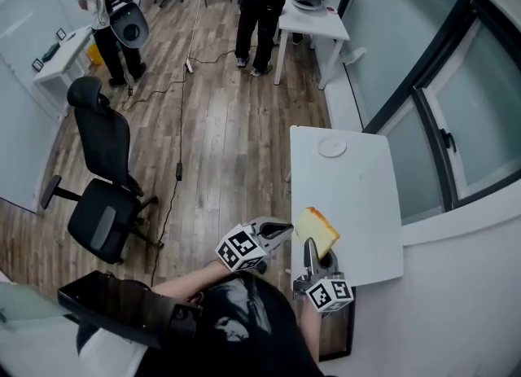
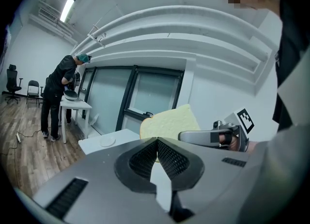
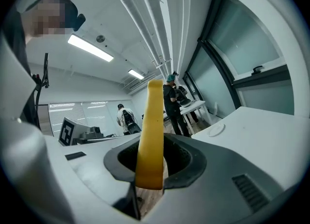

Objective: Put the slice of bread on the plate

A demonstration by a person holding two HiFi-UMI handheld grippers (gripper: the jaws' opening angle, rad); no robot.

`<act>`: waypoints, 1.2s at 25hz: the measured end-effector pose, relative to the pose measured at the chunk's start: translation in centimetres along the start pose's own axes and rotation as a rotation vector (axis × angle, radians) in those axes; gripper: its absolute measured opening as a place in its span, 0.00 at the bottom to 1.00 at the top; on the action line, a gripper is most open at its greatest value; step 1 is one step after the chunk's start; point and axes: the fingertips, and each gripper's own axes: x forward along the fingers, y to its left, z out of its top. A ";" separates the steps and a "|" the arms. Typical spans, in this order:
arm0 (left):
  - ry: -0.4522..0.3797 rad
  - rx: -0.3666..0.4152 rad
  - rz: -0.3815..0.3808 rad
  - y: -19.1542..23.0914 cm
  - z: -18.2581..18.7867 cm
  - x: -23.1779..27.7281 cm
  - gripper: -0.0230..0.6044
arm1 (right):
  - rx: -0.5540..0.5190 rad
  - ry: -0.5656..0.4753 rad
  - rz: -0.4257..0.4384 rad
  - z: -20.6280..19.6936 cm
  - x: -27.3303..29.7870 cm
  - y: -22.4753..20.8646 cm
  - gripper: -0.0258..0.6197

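Note:
A slice of bread with a yellow-brown crust stands upright in my right gripper, which is shut on its lower edge above the near end of the white table. In the right gripper view the bread shows edge-on between the jaws. The small white plate lies at the table's far end, also visible as the plate and the plate. My left gripper hangs just left of the bread, off the table's left edge. Its jaws meet at the tips with nothing between them, and the bread shows beyond them.
A black office chair stands on the wooden floor to the left. Two people stand at the back, one beside a second white table. A window wall runs along the right side of the table. A cable trails across the floor.

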 end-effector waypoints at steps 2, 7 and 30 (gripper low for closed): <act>0.013 -0.005 0.007 1.0 -0.1 1.0 0.04 | 0.003 0.015 0.010 0.4 1.3 -1.2 0.19; 0.059 -0.049 0.029 4.6 -0.8 2.0 0.04 | 0.025 0.048 0.008 0.8 4.5 -3.2 0.19; 0.119 -0.068 -0.104 22.3 3.7 8.1 0.04 | 0.049 0.046 -0.187 4.2 20.2 -9.0 0.19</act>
